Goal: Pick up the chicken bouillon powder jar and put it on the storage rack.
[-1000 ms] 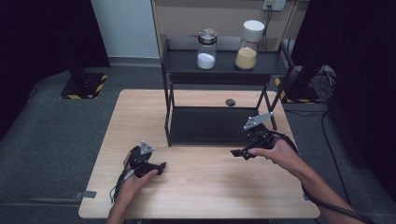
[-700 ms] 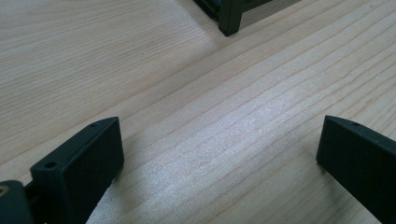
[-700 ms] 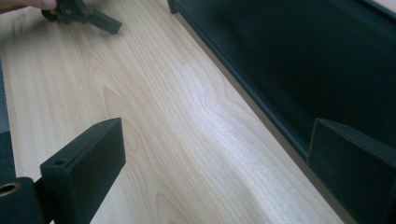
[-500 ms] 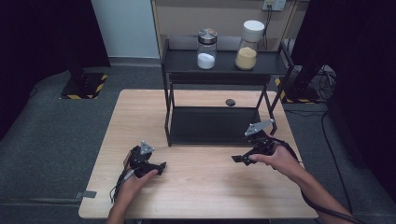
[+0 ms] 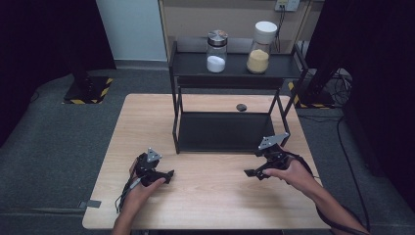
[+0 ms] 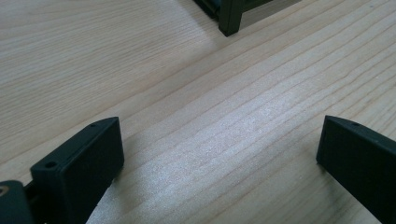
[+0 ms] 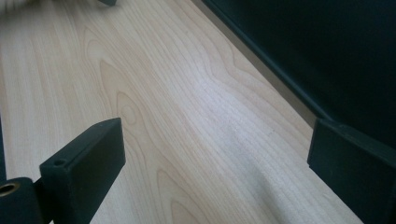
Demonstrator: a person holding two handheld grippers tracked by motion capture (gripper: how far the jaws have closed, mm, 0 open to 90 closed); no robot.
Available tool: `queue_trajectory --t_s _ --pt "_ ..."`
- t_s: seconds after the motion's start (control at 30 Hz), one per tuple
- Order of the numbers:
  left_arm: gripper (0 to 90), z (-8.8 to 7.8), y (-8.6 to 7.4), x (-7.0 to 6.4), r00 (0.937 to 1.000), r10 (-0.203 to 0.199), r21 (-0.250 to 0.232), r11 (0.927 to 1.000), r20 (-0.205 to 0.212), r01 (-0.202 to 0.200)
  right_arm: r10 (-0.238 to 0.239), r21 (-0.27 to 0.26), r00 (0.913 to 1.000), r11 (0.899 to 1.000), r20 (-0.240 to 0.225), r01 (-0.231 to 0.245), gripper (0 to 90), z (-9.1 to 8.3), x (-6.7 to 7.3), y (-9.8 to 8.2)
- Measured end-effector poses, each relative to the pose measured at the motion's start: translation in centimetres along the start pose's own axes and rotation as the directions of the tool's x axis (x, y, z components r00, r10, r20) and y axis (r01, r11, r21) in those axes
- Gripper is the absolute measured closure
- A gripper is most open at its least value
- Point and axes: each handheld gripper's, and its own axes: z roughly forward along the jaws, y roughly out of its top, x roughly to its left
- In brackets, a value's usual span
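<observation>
The right gripper (image 5: pixel 250 172) hangs low over the table (image 5: pixel 210 196), jaws wide apart with nothing between them, just in front of the black rack (image 5: pixel 225 132). The left gripper (image 5: pixel 169 174) is also spread apart and empty, on the near left. The jar of white powder (image 5: pixel 216 51) and jar of yellow grains (image 5: pixel 260 41) stand on the rack's top shelf; I read no writing on them.

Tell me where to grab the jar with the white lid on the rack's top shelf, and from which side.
Grip the jar with the white lid around its glass body, below the lid, coming in level from the front. It stands upright near the shelf's open front edge, with a gap to the metal-lidded jar. The right gripper, jaws open, is probably the nearer one.
</observation>
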Motion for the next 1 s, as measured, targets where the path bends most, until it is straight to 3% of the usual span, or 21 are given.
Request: queue_trajectory --t_s 0.17,0.57,1.0 --pt "0.0 0.0 0.0 0.0 1.0000 0.000 0.000 1.0000 0.000 0.000 -0.034 0.023 0.9990 0.999 0.029 0.033 5.3 0.7 0.8 -0.6" --pt "0.0 0.0 0.0 0.0 1.0000 0.000 0.000 1.0000 0.000 0.000 -0.028 0.015 0.9985 1.000 0.047 0.027 5.1 1.6 1.4 -3.3" --pt "0.0 0.0 0.0 0.0 1.0000 -0.001 0.000 1.0000 -0.001 0.001 -0.029 -0.063 0.9990 0.998 0.033 0.031 3.9 2.3 1.3 -6.2"
